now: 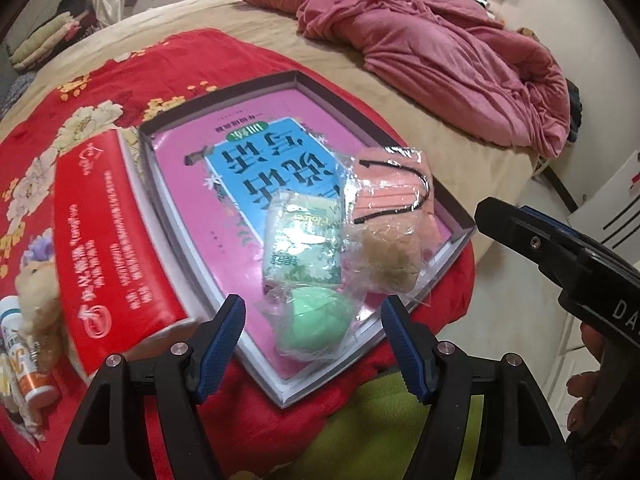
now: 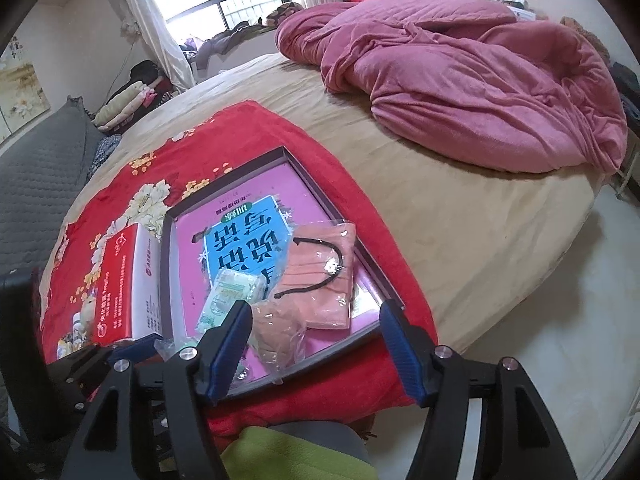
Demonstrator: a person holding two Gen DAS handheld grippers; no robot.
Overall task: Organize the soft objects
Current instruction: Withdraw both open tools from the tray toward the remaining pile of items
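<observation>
At nine o'clock I see a plush toy [image 1: 38, 288] outside the box, beside the red carton [image 1: 116, 240]. In the tray [image 1: 224, 92] lie tissue pack [image 1: 302, 240], green sponge [image 1: 316, 330], beige puff [image 1: 390, 258] and pink mask [image 1: 390, 184] (four placed, I judge). Left tongs [image 1: 314, 344] and right tongs [image 2: 316, 344] gape, released, holding nothing.

Blanket [image 1: 120, 80]: red plush cloth, matt.
Book cover [image 1: 248, 168]: glossy paper.
Mask wrapper [image 1: 384, 184]: clear crinkled plastic.
Fingers [image 1: 224, 344]: ribbed blue pads.

tissue pack [image 1: 302, 240], mask [image 1: 390, 188] and sponge [image 1: 316, 326] lie in tray [image 1: 224, 92], carton [image 1: 108, 240] left
</observation>
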